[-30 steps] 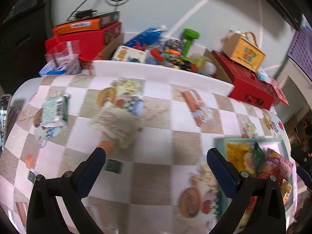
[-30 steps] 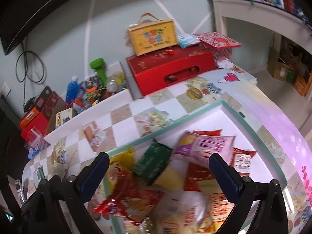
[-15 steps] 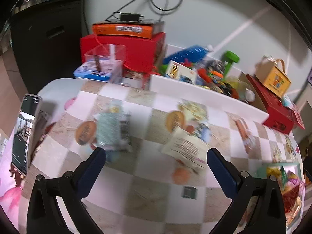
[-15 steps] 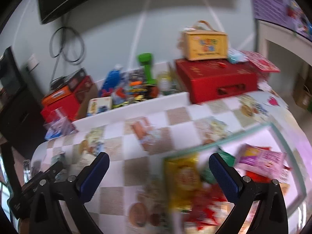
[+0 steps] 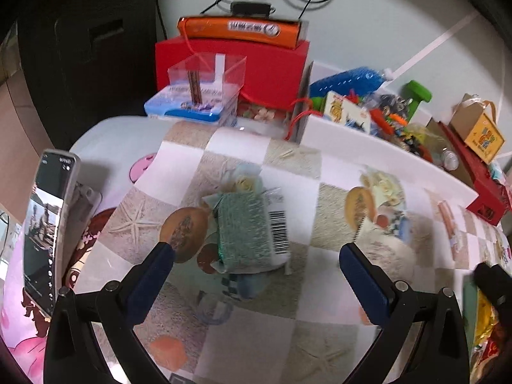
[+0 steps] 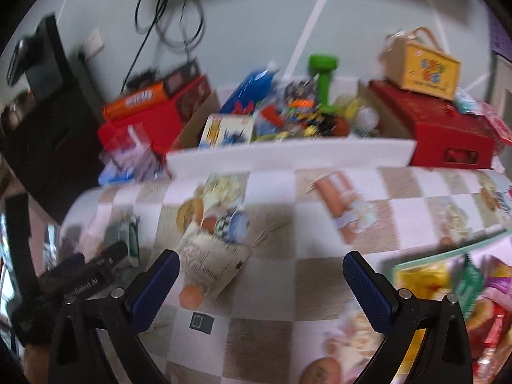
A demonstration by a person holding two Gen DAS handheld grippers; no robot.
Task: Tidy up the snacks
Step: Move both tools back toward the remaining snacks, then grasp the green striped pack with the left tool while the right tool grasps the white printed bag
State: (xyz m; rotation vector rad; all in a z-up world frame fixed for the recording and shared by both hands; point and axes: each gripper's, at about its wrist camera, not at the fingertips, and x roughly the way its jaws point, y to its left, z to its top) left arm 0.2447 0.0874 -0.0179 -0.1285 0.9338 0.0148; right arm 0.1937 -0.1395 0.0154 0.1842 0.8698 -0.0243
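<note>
A green snack packet (image 5: 249,235) with a barcode lies flat on the checked tablecloth, straight ahead of my open, empty left gripper (image 5: 256,256), between the lines of its fingers. A beige snack packet (image 5: 388,252) lies to its right; it shows in the right wrist view (image 6: 209,264) just ahead of my open, empty right gripper (image 6: 260,272), near its left finger. A green-rimmed tray (image 6: 412,264) at the right holds several snack bags (image 6: 425,283). The left gripper's body (image 6: 83,281) shows at the left of the right wrist view.
A phone (image 5: 48,227) stands at the table's left edge. Behind the table are red boxes (image 5: 256,64), a clear box (image 5: 204,86), a white bin of toys (image 6: 288,156), a red case (image 6: 448,134) and a yellow box (image 6: 422,70).
Both grippers have swung left across the table. The left one now faces the green packet instead of the beige one. The right one has left the tray and faces the beige packet.
</note>
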